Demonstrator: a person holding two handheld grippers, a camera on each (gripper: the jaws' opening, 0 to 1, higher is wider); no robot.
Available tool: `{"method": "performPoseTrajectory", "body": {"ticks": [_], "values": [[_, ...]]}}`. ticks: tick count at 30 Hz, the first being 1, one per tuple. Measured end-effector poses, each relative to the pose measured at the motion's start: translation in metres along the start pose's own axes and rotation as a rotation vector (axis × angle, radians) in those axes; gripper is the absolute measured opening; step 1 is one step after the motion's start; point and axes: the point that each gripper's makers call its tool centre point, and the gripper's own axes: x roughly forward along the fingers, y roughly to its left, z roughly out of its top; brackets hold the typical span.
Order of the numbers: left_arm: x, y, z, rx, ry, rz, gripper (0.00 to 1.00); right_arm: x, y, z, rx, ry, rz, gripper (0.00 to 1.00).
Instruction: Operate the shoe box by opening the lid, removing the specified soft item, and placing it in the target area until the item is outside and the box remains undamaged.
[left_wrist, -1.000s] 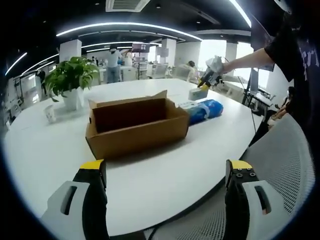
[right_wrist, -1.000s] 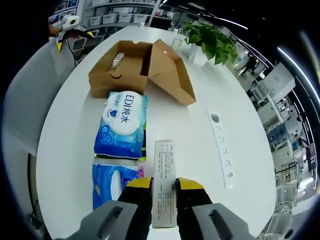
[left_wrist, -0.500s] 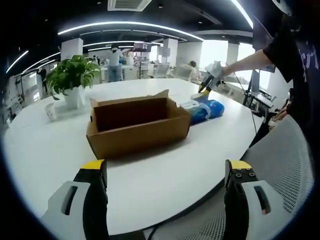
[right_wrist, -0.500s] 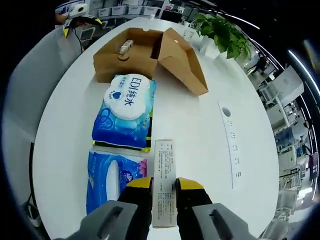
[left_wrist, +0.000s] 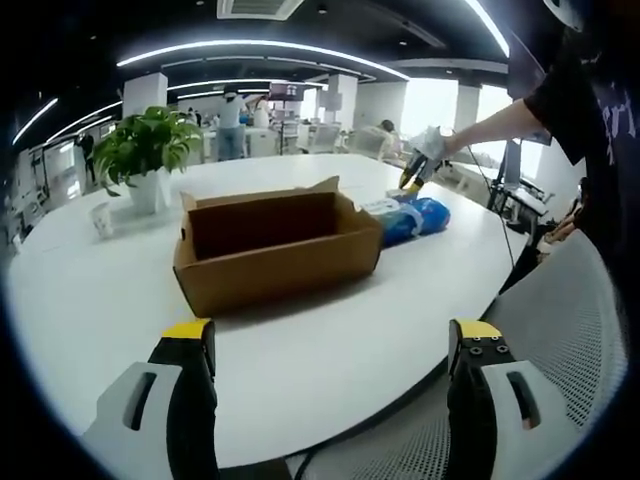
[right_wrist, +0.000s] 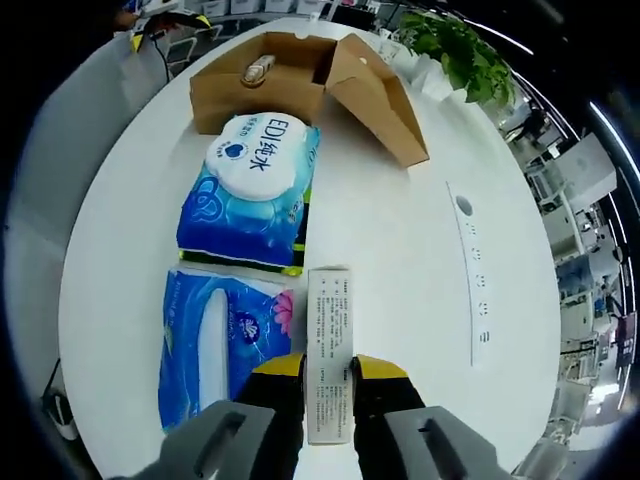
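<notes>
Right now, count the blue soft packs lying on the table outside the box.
2. One blue pack lies just outside the open cardboard box. The second blue pack lies beside it, nearer the right gripper. More may be hidden inside the box.

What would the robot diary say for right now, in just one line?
box: shoe box open on table | right gripper: shut on small carton | left gripper: open, holding nothing | wipes packs: lying outside box
</notes>
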Motion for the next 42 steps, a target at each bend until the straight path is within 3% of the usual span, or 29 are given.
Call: {"method": "performPoseTrajectory", "body": {"ticks": [21, 33, 42], "values": [[-0.001, 0.0, 0.001, 0.004, -0.008, 0.0, 0.96, -0.003, 0.001, -0.002, 0.001, 0.034, 0.0, 0.14], [-0.001, 0.001, 0.002, 0.001, -0.014, 0.005, 0.95, -0.003, -0.007, -0.004, 0.078, 0.031, -0.025, 0.15], [-0.001, 0.002, 0.003, -0.002, -0.021, 0.01, 0.95, -0.005, -0.009, -0.003, 0.088, 0.032, -0.031, 0.2]]}}
